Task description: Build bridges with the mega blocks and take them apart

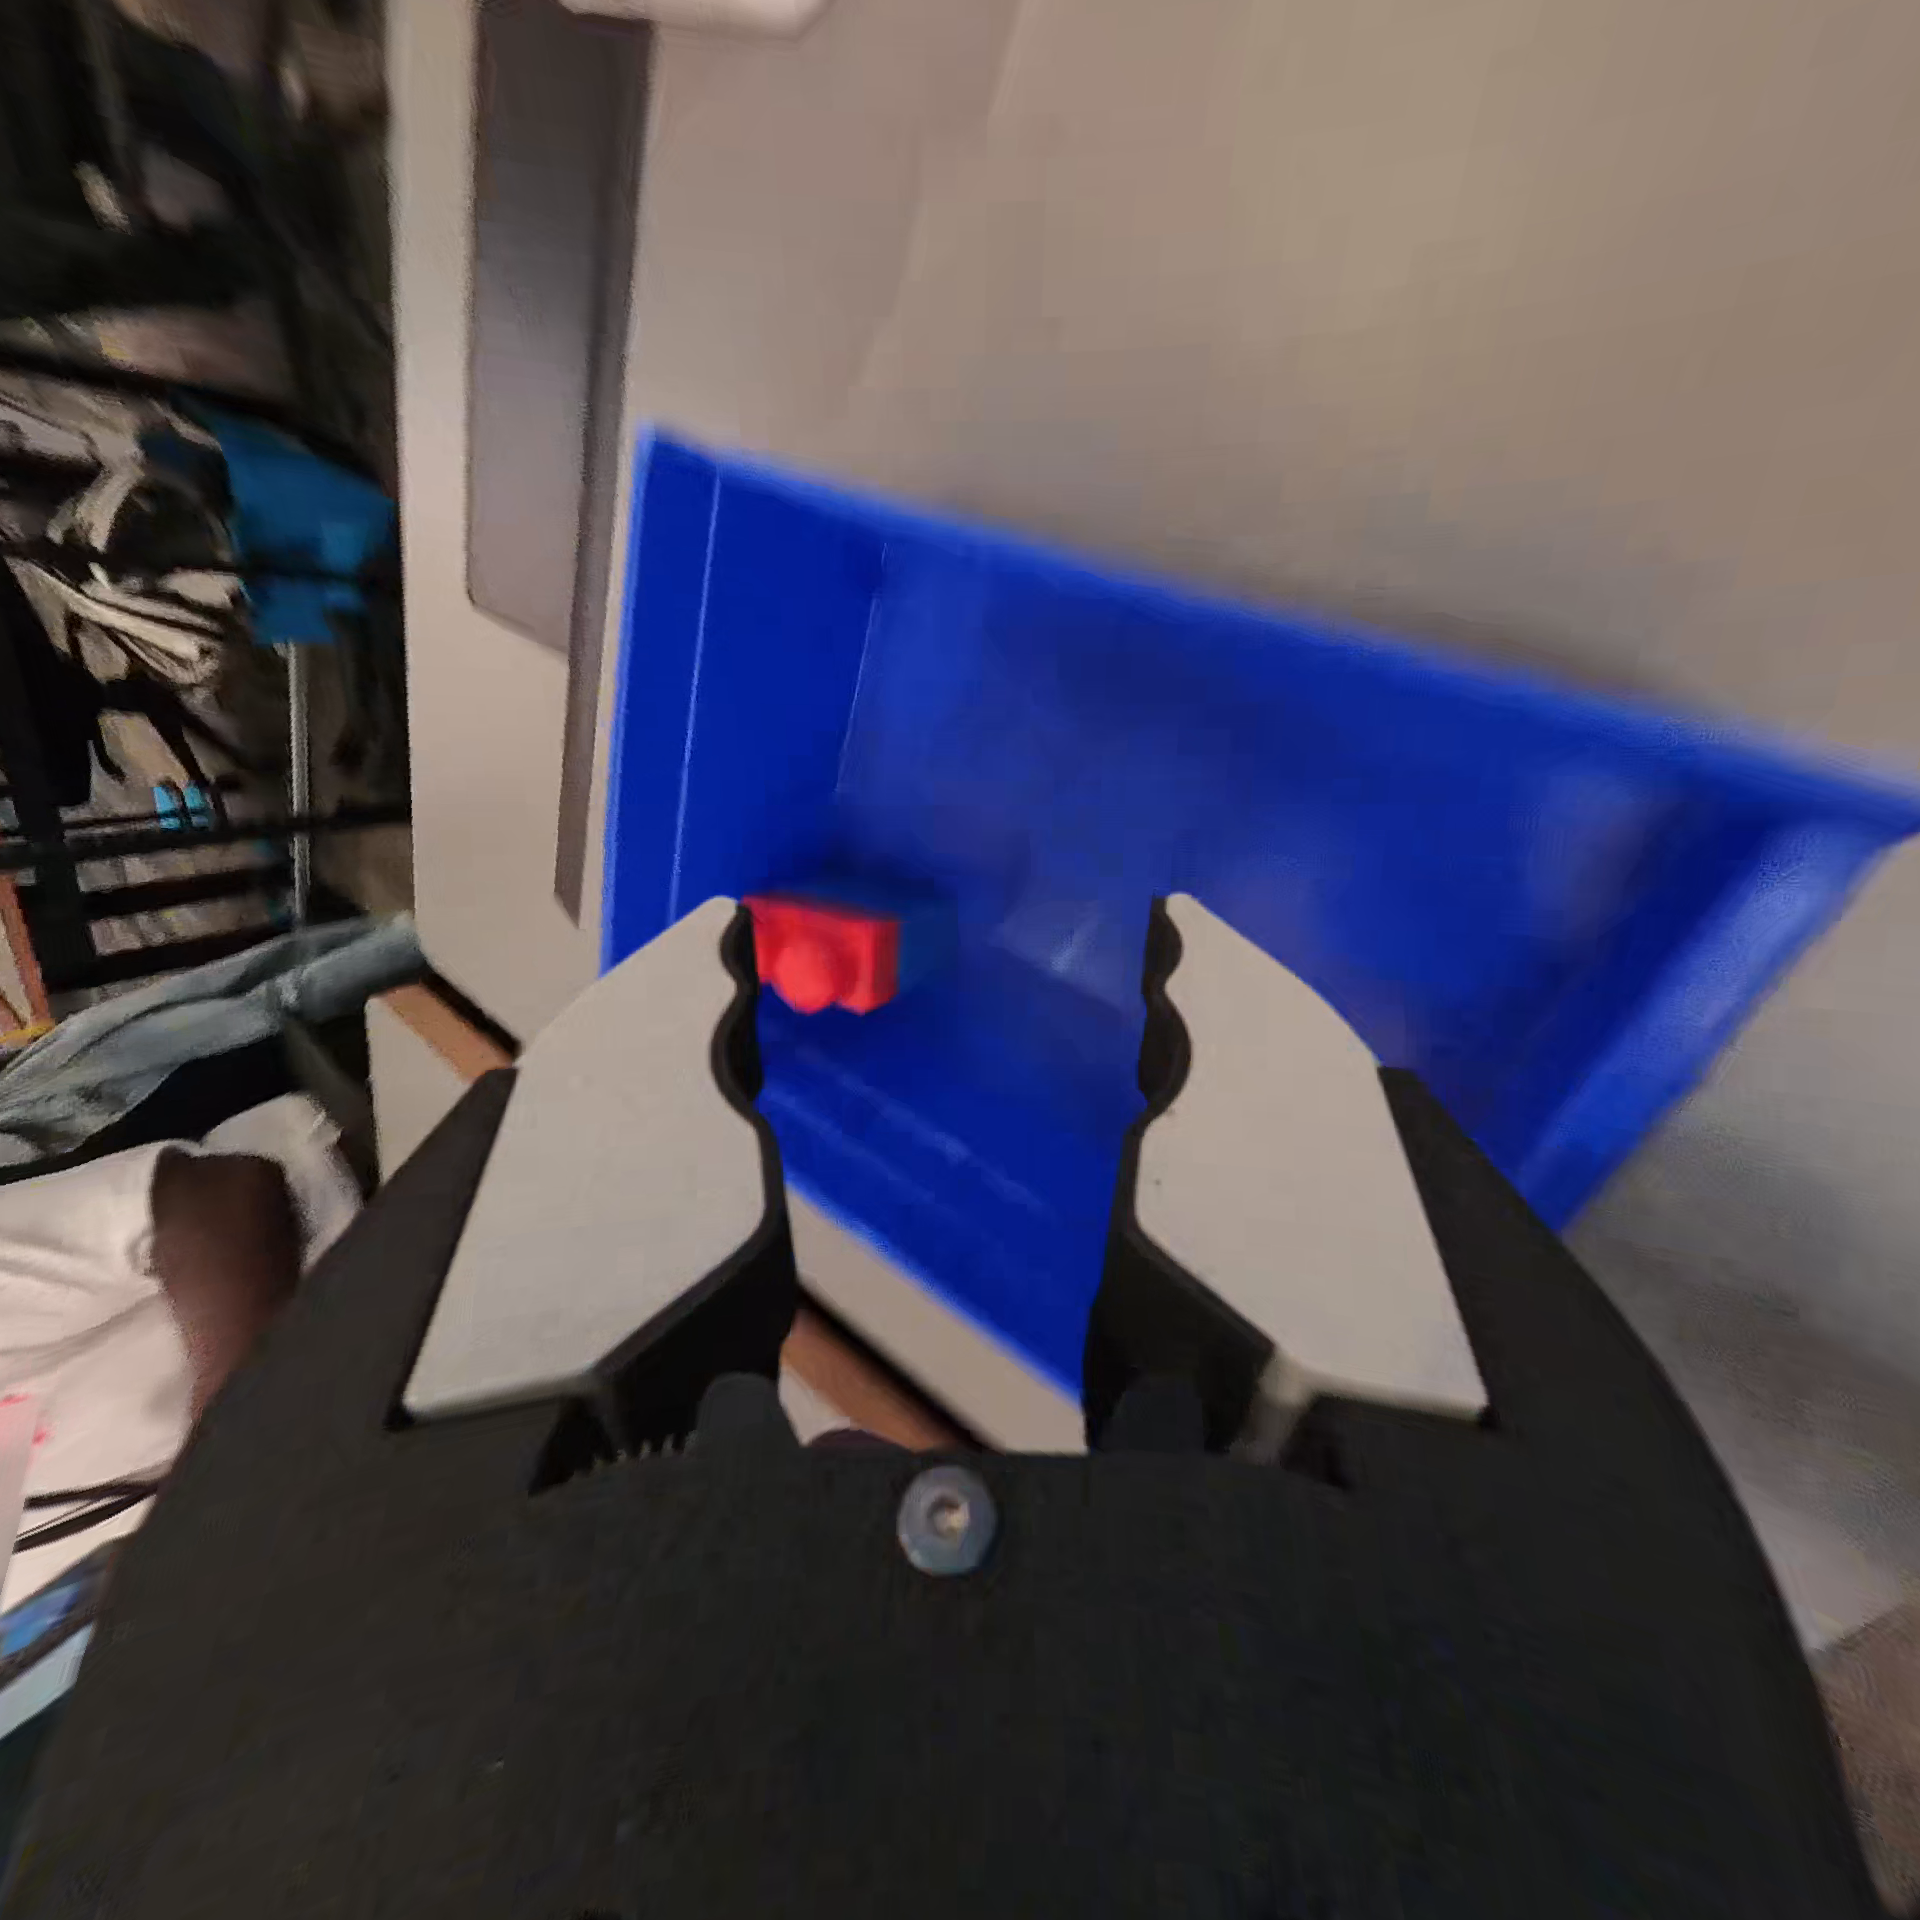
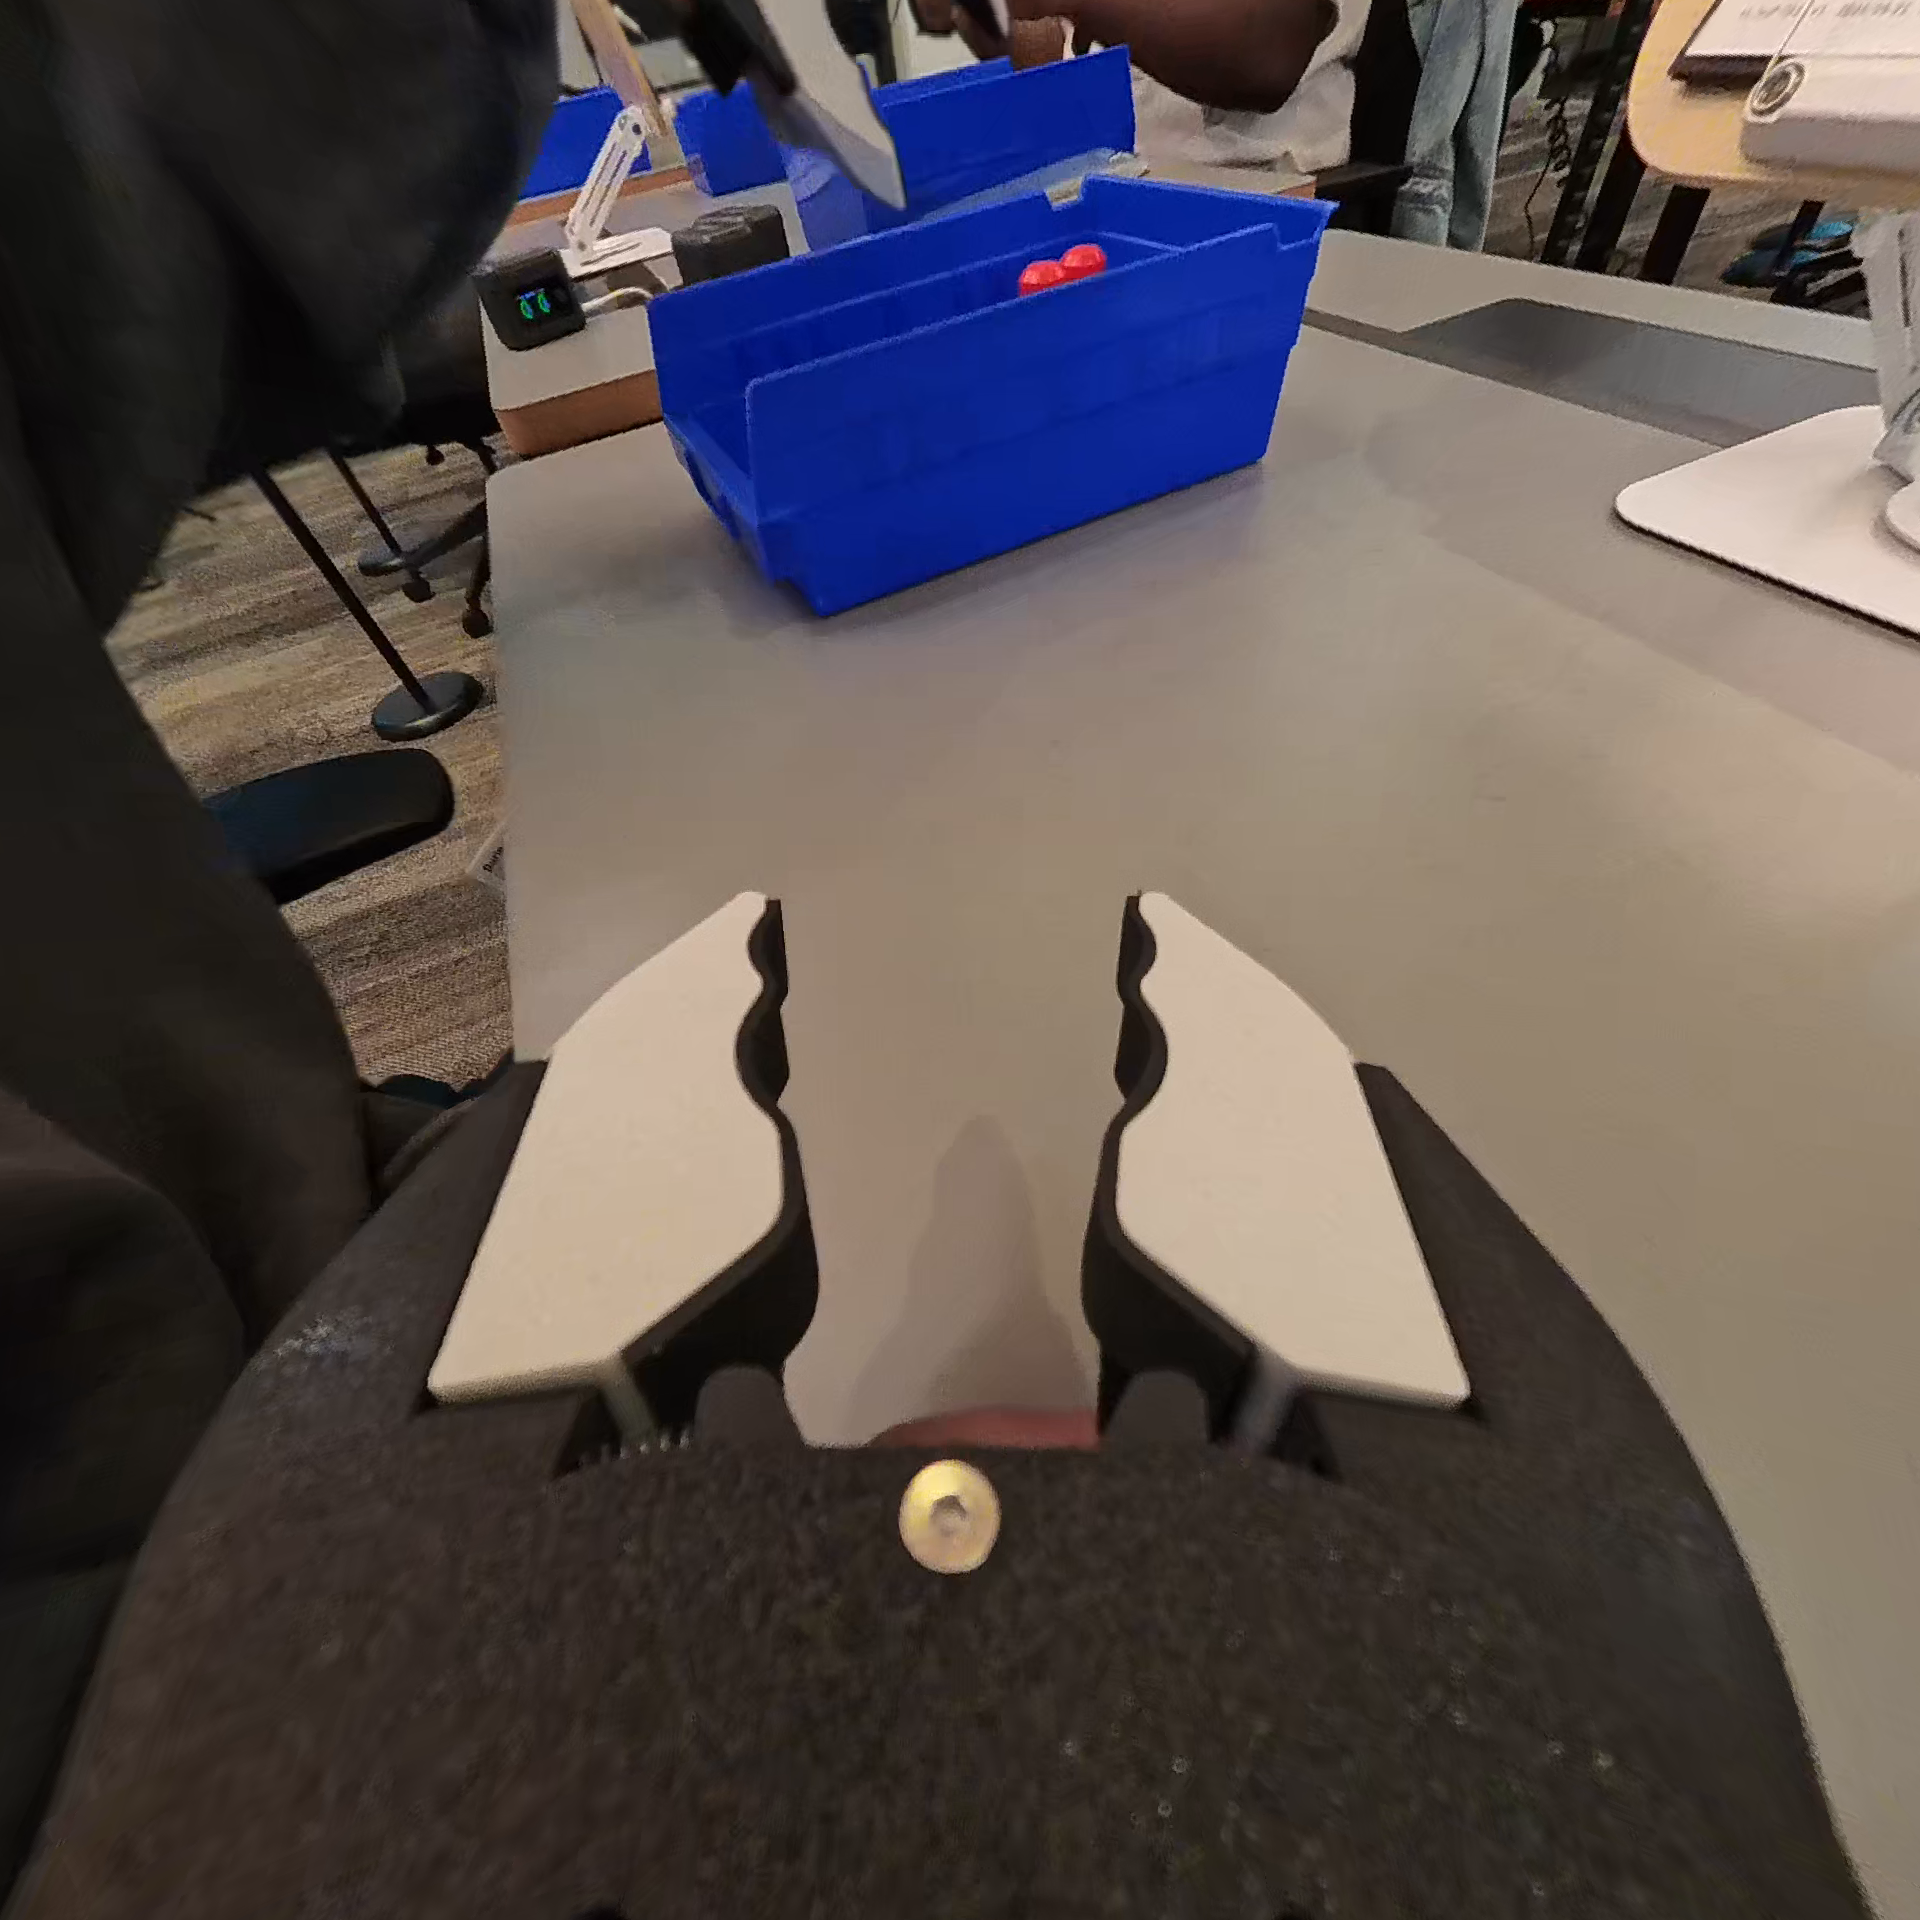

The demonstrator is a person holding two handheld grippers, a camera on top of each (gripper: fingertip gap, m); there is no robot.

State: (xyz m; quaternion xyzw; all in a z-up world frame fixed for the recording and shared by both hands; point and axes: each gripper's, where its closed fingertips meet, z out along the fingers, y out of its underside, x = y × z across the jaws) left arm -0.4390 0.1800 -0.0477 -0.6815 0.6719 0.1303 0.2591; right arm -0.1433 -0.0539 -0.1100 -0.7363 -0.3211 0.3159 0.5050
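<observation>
A blue plastic bin sits on the grey table. In the left wrist view a red block lies in the bin's left corner against a blue block. My left gripper is open and empty, hovering above the bin and looking down into it. In the right wrist view the same bin stands far ahead with the red block's studs showing over its rim. My right gripper is open and empty, low over the bare table. The left gripper's fingertip shows above the bin.
A white base plate lies on the table at the right. More blue bins, a small black device with a lit screen and a white stand are behind. A person stands beyond the table. The table's left edge drops to carpet. My hands' fingertips stand some 40 cm from each other. The red block lies around 15 cm away from my left fingertips.
</observation>
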